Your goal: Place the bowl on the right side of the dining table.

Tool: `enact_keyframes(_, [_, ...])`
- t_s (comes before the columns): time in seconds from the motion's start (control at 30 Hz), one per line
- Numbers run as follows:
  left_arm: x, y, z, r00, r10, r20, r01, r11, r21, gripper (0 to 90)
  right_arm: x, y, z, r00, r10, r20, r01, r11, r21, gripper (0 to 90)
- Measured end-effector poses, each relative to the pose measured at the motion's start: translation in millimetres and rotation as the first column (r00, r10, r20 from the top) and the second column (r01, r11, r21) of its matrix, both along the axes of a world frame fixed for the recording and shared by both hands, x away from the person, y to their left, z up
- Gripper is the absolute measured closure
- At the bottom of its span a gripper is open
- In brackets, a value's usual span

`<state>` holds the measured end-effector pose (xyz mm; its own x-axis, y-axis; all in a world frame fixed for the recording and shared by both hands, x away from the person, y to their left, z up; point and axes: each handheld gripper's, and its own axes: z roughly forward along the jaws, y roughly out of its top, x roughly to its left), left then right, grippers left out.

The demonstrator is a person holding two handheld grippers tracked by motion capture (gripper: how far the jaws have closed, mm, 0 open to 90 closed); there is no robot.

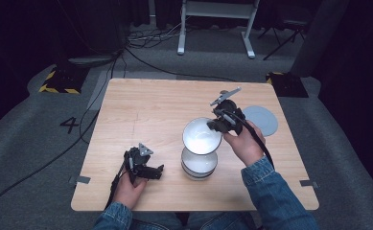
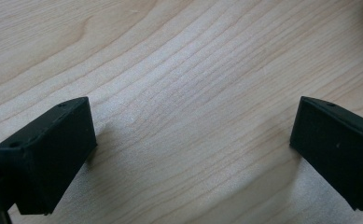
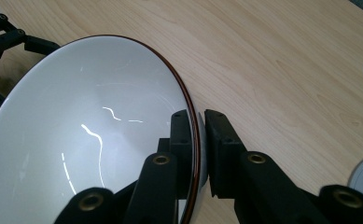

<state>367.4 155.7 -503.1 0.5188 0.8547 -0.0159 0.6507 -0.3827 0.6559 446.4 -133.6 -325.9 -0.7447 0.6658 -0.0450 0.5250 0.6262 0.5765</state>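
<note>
The right gripper [image 1: 216, 123] has its jaws clamped on the rim of a white bowl [image 1: 201, 135], one jaw inside and one outside, holding it tilted in the air just above a second bowl [image 1: 199, 164] that stands near the front of the table [image 1: 141, 110]. The lifted bowl looks like glazed ceramic with a thin dark edge: stiff, fairly heavy for a one-sided pinch, glossy and probably slippery, and likely to chip or crack if dropped. A rim grip is the only real option, so it should stay deep and firm. The left gripper [image 1: 150, 170] rests on the table, jaws wide apart on nothing. A grey lid [image 1: 261, 120] lies further right.
</note>
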Motion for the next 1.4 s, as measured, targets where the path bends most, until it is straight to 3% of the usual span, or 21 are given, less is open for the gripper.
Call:
enact_keyframes(0.4, [0.1,0.1,0.1,1.0000,-0.004,-0.002,0.004,1.0000,0.003,0.2,22.3,-3.9,6.9,0.9992,-0.038,0.010,0.038,0.9993,0.007,82.4])
enact_keyframes(0.47, [0.0,0.0,0.0,1.0000,0.002,-0.002,-0.002,0.9999,-0.013,0.4,26.8,-5.2,8.0,0.9985,-0.051,0.020,0.051,0.9987,0.008,82.4])
enact_keyframes(0.9, [0.4,0.1,0.3,0.9999,-0.008,-0.006,0.008,0.9999,0.009,0.3,62.3,-21.9,9.4,0.9911,-0.121,0.056,0.121,0.9926,-0.005,82.3])
enact_keyframes(1.13, [2.1,-1.7,0.0,0.9999,-0.011,-0.011,0.011,0.9999,-0.002,0.1,74.8,-45.0,9.7,0.9807,-0.190,0.045,0.190,0.9817,0.005,82.3])
enact_keyframes(1.4, [3.7,-2.4,0.3,0.9999,-0.011,-0.006,0.011,0.9999,0.005,0.0,81.8,-74.5,17.7,0.9597,-0.276,0.053,0.276,0.9611,0.006,82.3])
